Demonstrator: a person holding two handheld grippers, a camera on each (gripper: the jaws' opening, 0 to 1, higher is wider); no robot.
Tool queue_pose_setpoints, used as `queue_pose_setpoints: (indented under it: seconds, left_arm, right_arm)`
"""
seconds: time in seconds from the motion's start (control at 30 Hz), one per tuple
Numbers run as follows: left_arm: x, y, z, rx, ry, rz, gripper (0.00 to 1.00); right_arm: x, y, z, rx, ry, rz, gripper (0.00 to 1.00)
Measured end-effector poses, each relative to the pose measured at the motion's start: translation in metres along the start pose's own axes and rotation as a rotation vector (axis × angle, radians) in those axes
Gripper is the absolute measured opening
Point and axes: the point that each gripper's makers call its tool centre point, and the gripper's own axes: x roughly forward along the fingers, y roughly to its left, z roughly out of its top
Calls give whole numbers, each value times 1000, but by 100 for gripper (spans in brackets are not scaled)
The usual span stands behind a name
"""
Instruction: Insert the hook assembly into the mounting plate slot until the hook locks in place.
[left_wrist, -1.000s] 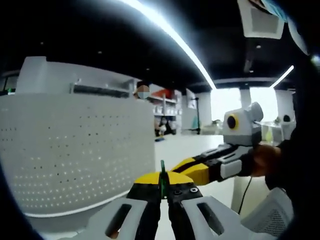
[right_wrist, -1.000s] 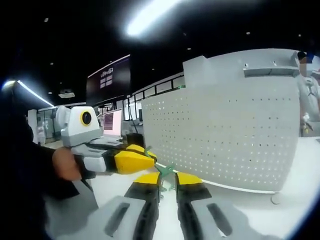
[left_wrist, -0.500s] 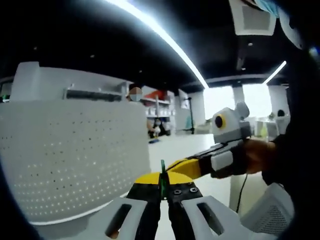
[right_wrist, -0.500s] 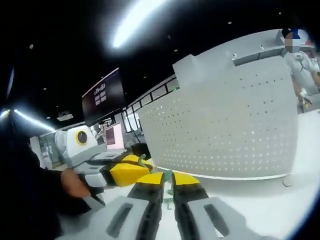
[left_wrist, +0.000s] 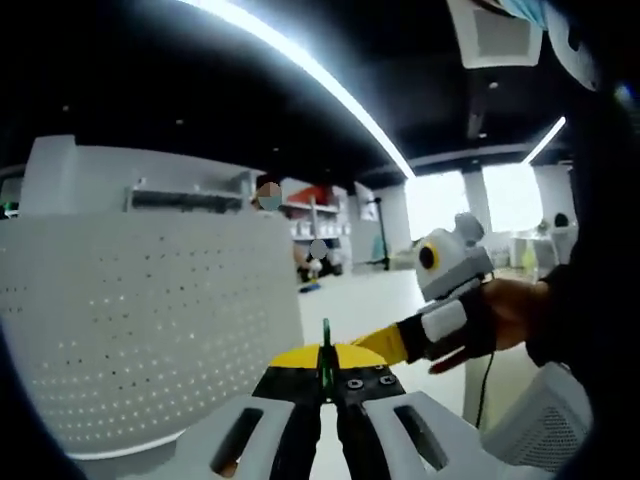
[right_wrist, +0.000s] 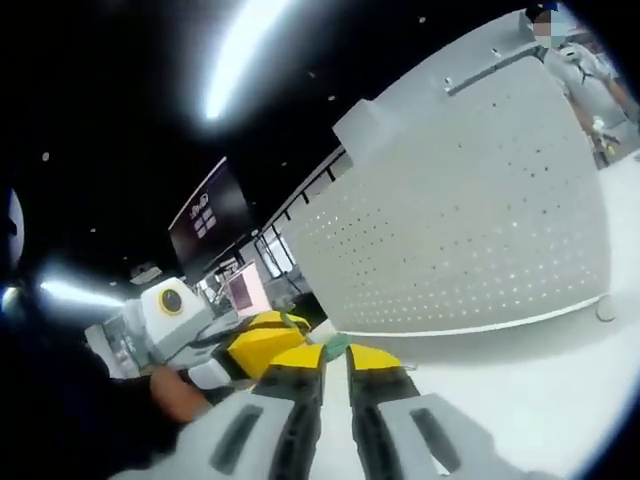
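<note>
Hook assembly (left_wrist: 325, 352), a thin green piece, stands upright, pinched between the closed jaws of the left tool (left_wrist: 327, 385) in the left gripper view, beside the white perforated mounting plate (left_wrist: 150, 330); the right tool (left_wrist: 400, 343) meets it from the right.

Right gripper view: right tool (right_wrist: 333, 362) grips the green hook (right_wrist: 336, 345), left tool (right_wrist: 258, 340) alongside, plate (right_wrist: 460, 240) beyond on the white table (right_wrist: 520, 380).
</note>
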Motion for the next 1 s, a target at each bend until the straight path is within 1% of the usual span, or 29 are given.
queue_pose_setpoints:
  seconds: [0.07,0.17,0.27,0.37,0.43,0.63,0.7,0.73,0.77,0.87,1.0]
  left_arm:
    - [0,-1,-1,-1,4,-2,2]
    - [0,-2,-4,-2,15,-6,2]
    - [1,-3,-7,0,27,-6,2]
    - [2,-4,-9,4,40,-1,3]
    - [2,-3,-13,8,61,13,3]
    - [2,-1,-14,-15,61,38,3]
    - [4,-2,-15,-19,70,48,4]
    - [4,0,-16,-13,75,68,4]
    - [4,-1,-15,-17,72,67,4]
    - [5,1,-14,-23,62,80,4]
    - [7,0,-13,2,68,94,4]
  right_arm:
    - [-2,-1,4,-4,-19,-11,4]
    - [-3,-1,7,-46,-20,-25,3]
    - [-5,1,13,-83,-43,-34,2]
    - [-6,2,15,-176,-42,-52,2]
    - [-5,4,16,-208,-43,-56,1]
    - [-4,8,19,-322,-55,-82,1]
    - [-4,11,19,-343,-50,-74,0]
    - [-3,10,20,-354,-51,-89,0]
    - [-3,11,20,-361,-51,-87,0]
    - [-4,10,22,-363,-55,-89,0]
    - [-3,9,23,-364,-57,-91,0]
